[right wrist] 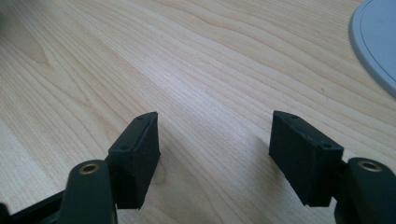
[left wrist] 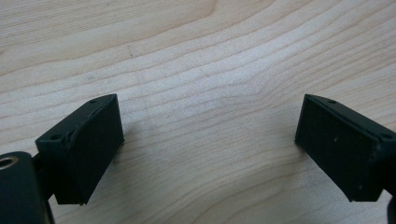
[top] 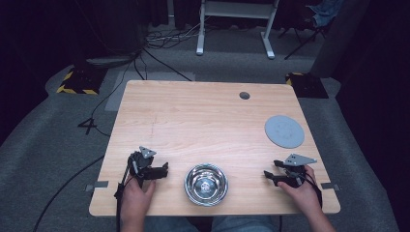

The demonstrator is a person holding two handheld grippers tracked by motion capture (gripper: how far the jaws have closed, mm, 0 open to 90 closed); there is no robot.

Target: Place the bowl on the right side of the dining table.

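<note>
A light wooden table fills the middle of the high view, its rounded corners and all four edges in sight, with grey carpet around it. Near the front edge, roughly centred, stands a shiny metal bowl, upright with its mouth facing up. The left gripper sits low over the wood just left of the bowl, apart from it, held by the person's left hand at the near edge; its jaws point toward the bowl and stand wide apart, with bare wood grain between them in the left gripper view. The right gripper is held by the right hand near the front right corner, farther from the bowl, its jaws likewise spread with nothing between them. A flat grey disc lies by the right edge, beyond the right gripper; its rim shows at the upper right of the right gripper view. A small dark round spot, possibly a cable hole, sits near the far edge. The middle and far left of the tabletop lie bare
</note>
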